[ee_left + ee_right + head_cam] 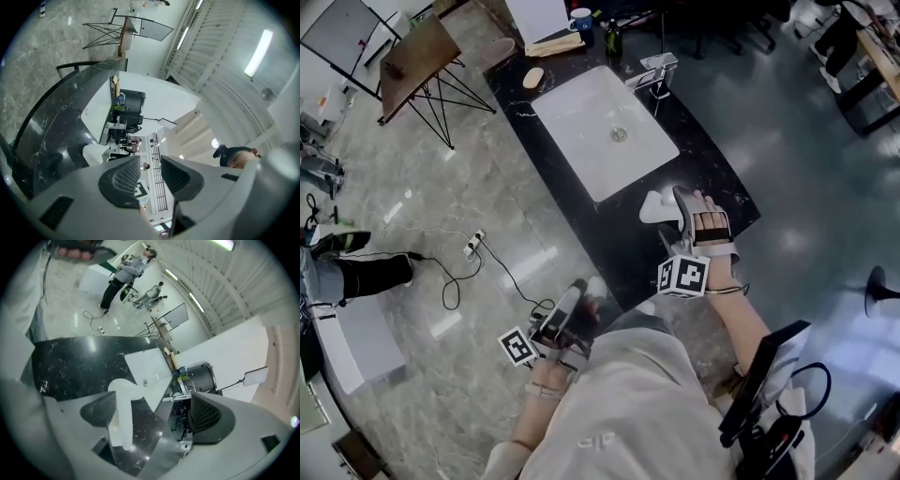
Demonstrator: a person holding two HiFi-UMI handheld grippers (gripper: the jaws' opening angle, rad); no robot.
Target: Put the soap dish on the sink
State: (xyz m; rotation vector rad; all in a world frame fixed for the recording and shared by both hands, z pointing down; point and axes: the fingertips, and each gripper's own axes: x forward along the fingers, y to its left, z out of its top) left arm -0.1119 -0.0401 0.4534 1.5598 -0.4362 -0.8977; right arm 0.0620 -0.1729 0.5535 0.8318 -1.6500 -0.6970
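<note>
The white soap dish (654, 207) lies on the black marble table (717, 164) beside the white sink (600, 131), so the task looks done. The right gripper (152, 411) has its jaws wide apart; the left gripper (150, 172) has its jaws narrow and empty.

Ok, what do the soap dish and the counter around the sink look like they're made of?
Soap dish: plain white and smooth, with a soft sheen and rounded edges. It could be ceramic or plastic; the look does not settle which.
Counter: black and polished, with pale veins and sharp light reflections. It is probably marble or a similar stone-like slab.
</note>
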